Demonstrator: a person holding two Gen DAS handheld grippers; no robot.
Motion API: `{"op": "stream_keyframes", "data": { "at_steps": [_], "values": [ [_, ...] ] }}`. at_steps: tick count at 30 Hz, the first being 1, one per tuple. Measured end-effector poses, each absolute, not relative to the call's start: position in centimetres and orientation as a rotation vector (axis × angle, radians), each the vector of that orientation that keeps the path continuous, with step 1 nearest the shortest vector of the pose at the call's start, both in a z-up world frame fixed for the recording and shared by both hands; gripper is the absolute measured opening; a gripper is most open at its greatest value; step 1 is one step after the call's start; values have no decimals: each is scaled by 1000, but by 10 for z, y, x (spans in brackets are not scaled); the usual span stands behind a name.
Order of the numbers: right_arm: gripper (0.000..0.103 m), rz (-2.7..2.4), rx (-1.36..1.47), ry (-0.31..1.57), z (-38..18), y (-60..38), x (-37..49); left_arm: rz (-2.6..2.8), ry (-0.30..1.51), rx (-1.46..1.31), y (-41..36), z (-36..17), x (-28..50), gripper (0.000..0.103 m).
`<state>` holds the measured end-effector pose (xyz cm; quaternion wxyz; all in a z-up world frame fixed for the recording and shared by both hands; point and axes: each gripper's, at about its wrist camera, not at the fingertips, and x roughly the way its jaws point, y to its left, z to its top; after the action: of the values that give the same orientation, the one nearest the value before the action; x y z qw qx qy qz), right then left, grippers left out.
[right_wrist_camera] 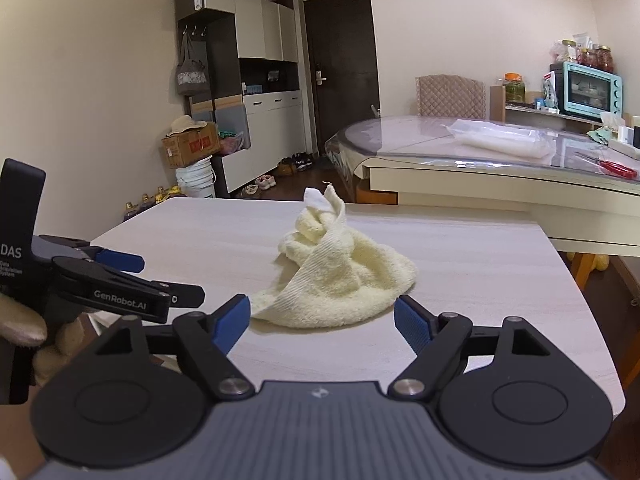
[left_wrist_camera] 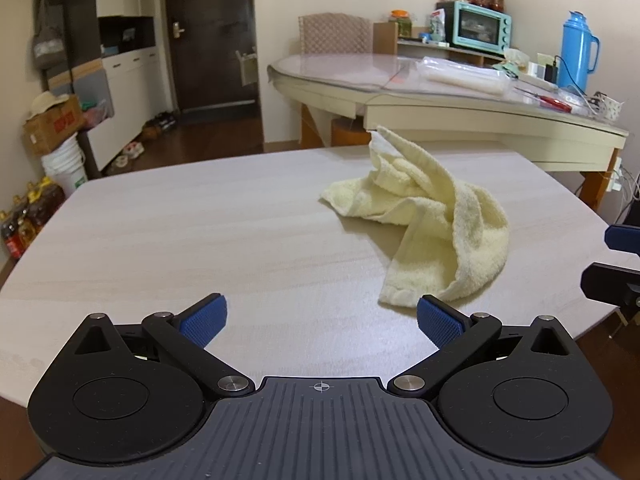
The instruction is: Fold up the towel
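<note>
Loosely heaped, the pale yellow towel [left_wrist_camera: 424, 220] lies crumpled on the light wooden table [left_wrist_camera: 180, 232], one corner sticking up, while the left gripper [left_wrist_camera: 320, 316] and the right gripper [right_wrist_camera: 322, 320] both hover just short of it, fingers spread wide and holding nothing.

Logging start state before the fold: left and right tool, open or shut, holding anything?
Left tool: open, empty, short of the towel.
Right tool: open, empty, towel lying just ahead of it.
</note>
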<state>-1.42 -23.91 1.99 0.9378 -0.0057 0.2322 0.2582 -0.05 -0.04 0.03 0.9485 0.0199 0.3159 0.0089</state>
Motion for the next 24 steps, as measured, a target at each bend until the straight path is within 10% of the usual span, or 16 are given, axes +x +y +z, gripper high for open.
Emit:
{"op": "stream_keyframes", "data": {
  "at_steps": [24],
  "values": [
    [84,528,-17,499,11,-227,-20,8,669,5,5,-1,-3,103]
  ]
}}
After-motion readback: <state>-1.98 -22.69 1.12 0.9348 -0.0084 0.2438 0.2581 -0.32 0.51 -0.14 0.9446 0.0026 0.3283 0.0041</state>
